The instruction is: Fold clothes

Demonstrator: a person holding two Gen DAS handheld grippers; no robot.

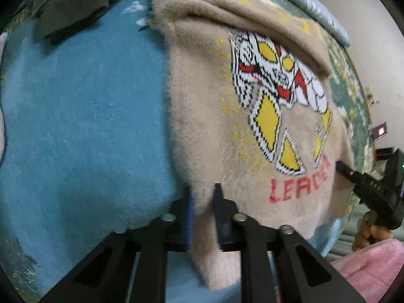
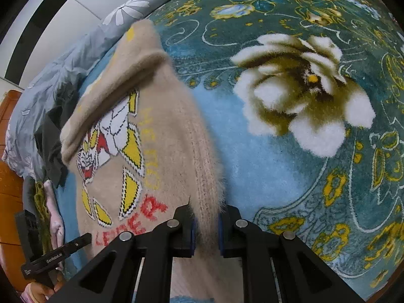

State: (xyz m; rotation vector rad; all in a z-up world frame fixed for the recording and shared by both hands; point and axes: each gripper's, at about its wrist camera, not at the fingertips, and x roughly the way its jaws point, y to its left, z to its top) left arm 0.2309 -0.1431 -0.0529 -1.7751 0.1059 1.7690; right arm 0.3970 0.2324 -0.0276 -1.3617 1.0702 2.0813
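A fuzzy beige sweater (image 1: 214, 131) with a white, yellow and red figure and red lettering lies partly lifted over a blue and green flowered carpet (image 1: 83, 116). My left gripper (image 1: 203, 192) is shut on the sweater's bottom hem at one corner. My right gripper (image 2: 205, 210) is shut on the ribbed hem of the sweater (image 2: 161, 136) at the other corner. Each gripper shows in the other's view, the right one at the right edge (image 1: 371, 184), the left one at the lower left (image 2: 58, 252). The sweater's top part is folded over.
A dark green garment (image 1: 68, 2) lies on the carpet beyond the sweater. A grey flowered bedsheet (image 2: 75, 50) runs along the carpet's far side. Pink cloth (image 1: 366, 267) lies at the lower right. A large white flower pattern (image 2: 303, 96) marks the carpet.
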